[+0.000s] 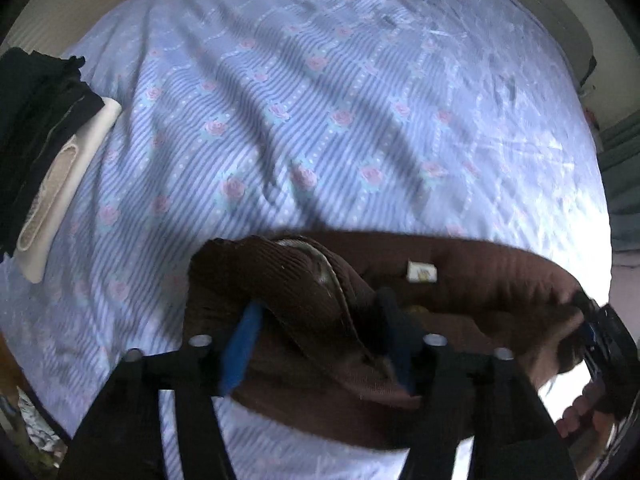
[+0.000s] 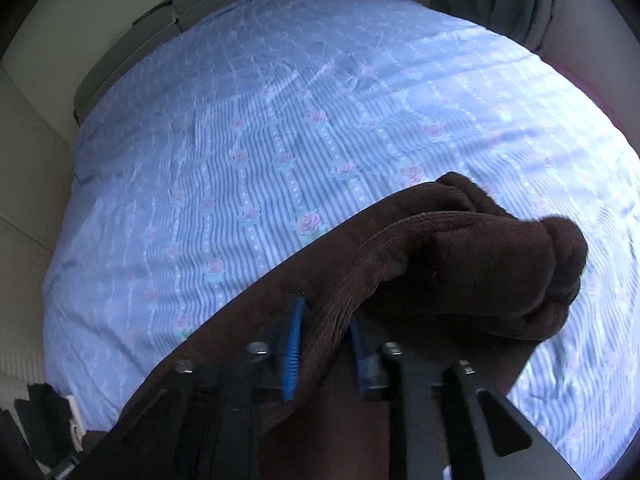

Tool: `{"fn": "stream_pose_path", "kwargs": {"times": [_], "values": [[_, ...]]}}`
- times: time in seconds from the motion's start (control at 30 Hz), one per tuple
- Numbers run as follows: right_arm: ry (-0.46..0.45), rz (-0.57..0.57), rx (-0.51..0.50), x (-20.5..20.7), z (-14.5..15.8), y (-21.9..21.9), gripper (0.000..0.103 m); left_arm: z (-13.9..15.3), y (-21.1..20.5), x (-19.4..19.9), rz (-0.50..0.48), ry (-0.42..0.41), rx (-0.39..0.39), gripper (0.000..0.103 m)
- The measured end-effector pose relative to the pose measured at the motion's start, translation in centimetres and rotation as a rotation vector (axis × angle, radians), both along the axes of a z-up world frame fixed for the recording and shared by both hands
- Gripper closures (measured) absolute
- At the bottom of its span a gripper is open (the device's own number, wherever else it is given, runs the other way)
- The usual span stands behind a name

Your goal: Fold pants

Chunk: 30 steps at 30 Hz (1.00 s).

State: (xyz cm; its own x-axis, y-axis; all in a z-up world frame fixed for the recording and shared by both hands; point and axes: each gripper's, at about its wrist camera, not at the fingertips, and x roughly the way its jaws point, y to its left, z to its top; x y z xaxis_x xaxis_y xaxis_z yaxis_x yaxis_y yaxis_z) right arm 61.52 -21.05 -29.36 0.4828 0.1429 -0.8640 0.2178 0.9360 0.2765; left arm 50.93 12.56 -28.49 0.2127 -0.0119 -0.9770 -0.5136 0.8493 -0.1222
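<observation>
Brown corduroy pants (image 1: pixel 480 276) lie bunched on the bed, their waistband with a white label (image 1: pixel 421 271) facing up. My left gripper (image 1: pixel 320 340) points down over their left end. Its blue pads (image 1: pixel 240 344) stand wide apart, a raised fold of the cloth loose between them. My right gripper (image 2: pixel 326 336) is at the pants' (image 2: pixel 460 264) right end; a ridge of brown cloth runs between its partly spread blue pads (image 2: pixel 294 336), and a rounded lump of fabric sits just ahead. In the left wrist view the right gripper (image 1: pixel 588 316) shows at the cloth's right edge, a hand (image 1: pixel 580 416) behind it.
The bed has a blue striped sheet with pink roses (image 1: pixel 320 100), broad and wrinkled beyond the pants (image 2: pixel 280 120). A stack of folded clothes, black (image 1: pixel 36 120) on cream (image 1: pixel 68 184), lies at the bed's left edge. A grey headboard (image 2: pixel 132 40) and walls border the far side.
</observation>
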Motion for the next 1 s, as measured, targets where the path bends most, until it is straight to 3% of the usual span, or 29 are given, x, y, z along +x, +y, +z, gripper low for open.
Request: {"fn": "stream_pose_path", "kwargs": {"times": [0.03, 0.07, 0.13, 0.23, 0.37, 0.5, 0.63, 0.8, 0.9, 0.97, 1.0], "values": [[-0.009, 0.009, -0.005, -0.3, 0.4, 0.1, 0.055, 1.1, -0.5, -0.5, -0.026, 0.011, 0.047, 0.019], [-0.019, 0.016, -0.013, -0.8, 1.0, 0.1, 0.048, 2.3, -1.0, -1.0, -0.059, 0.000, 0.096, 0.016], [-0.051, 0.030, -0.024, -2.3, 2.5, 0.0, 0.045, 4.3, -1.9, -1.9, -0.144, -0.019, 0.185, 0.016], [-0.112, 0.070, -0.043, -5.4, 5.0, -0.8, 0.042, 7.0, -4.3, -2.7, -0.366, -0.107, 0.302, 0.010], [-0.166, 0.053, -0.138, -8.7, 6.4, -3.1, 0.033, 6.3, -8.2, -1.2, -0.772, -0.210, 0.325, 0.010], [-0.139, 0.028, -0.248, -9.8, 5.2, -5.2, 0.033, 2.6, -11.6, 1.8, -1.009, -0.189, 0.262, 0.011], [-0.097, -0.023, -0.229, -10.4, 2.7, -7.4, 0.033, -0.9, -13.5, 4.3, -1.078, -0.141, 0.141, 0.016], [-0.038, -0.104, -0.135, -10.8, -0.5, -9.6, 0.033, -4.7, -15.1, 5.8, -1.073, -0.078, 0.015, 0.030], [0.005, -0.125, -0.116, -10.1, -2.6, -9.8, 0.033, -6.2, -15.1, 6.4, -1.034, -0.028, -0.039, 0.047], [0.055, -0.122, -0.107, -9.5, -4.1, -9.9, 0.033, -6.1, -15.0, 6.4, -1.018, -0.025, -0.052, 0.070], [0.075, -0.119, -0.090, -9.2, -4.9, -10.0, 0.033, -5.7, -15.0, 6.3, -1.014, -0.030, -0.049, 0.075]]}}
